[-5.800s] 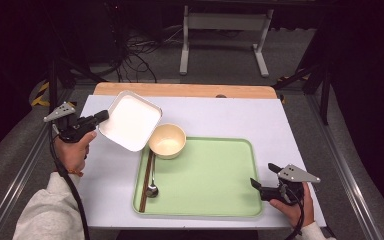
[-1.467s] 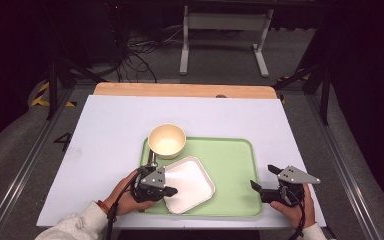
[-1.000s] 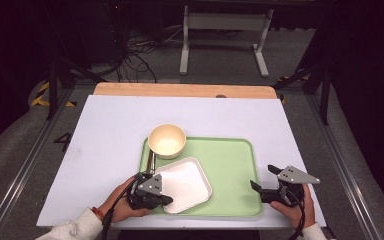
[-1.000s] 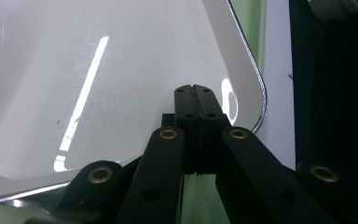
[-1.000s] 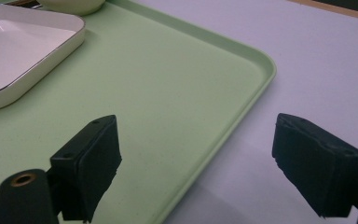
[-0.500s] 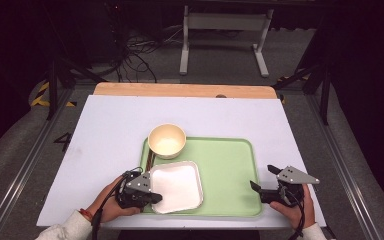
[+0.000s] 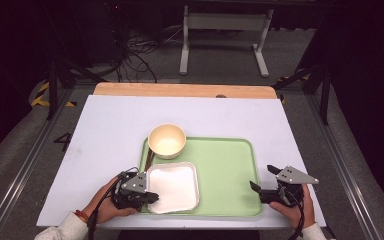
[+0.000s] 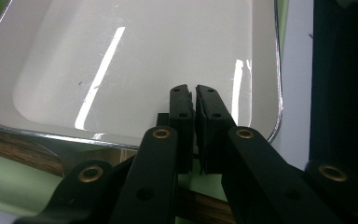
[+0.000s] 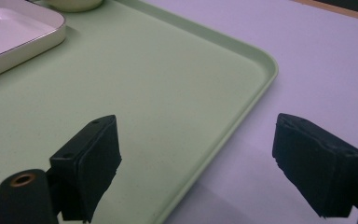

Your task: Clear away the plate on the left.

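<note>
My left tongs (image 7: 149,196) pinch the white dish's (image 7: 175,186) rim, jaws just easing, near the table's (image 7: 110,130) front edge; right tongs (image 7: 254,187) gape wide.

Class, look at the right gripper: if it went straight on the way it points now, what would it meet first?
The right gripper points left across the green tray. Its path crosses bare tray, so the first thing met would probably be the white square dish, though heights are hard to judge.

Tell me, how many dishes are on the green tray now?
2. A round cream bowl sits at the green tray's far left corner. A square white plate lies at its near left. Smaller items may be hidden underneath.
</note>
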Demonstrator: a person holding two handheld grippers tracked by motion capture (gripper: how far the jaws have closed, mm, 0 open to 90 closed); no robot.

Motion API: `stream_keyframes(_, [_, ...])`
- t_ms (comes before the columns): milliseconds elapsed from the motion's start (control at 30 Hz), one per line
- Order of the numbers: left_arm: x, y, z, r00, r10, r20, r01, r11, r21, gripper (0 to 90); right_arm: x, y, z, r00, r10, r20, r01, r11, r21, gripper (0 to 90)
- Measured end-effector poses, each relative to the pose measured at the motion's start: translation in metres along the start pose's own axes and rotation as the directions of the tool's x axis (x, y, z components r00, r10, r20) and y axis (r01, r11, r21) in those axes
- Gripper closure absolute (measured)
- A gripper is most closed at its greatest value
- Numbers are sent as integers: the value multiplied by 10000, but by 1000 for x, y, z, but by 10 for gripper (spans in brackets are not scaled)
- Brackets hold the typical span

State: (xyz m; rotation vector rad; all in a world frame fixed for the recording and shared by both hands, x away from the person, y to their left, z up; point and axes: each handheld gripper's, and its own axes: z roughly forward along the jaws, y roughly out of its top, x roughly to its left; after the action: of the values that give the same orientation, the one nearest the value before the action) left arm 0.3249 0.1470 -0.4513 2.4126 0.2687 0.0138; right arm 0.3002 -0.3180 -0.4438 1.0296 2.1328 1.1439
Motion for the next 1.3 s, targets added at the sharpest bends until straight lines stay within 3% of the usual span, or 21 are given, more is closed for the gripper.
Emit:
stream_keyframes(333, [0, 1, 0, 9996, 153, -219, -154, 9999, -41, 841, 1, 0, 0, 10000, -65, -8, 65, 10000, 20, 153])
stream_keyframes(1000, [-1, 2, 0, 9993, 245, -280, -252, 9994, -240, 849, 8, 3, 1, 9991, -411, -119, 412, 9991, 40, 152])
stream_keyframes(1300, [-1, 3, -4, 9970, 326, -696, -357, 9984, -437, 822, 15, 6, 1, 9964, -847, -55, 847, 9964, 85, 151])
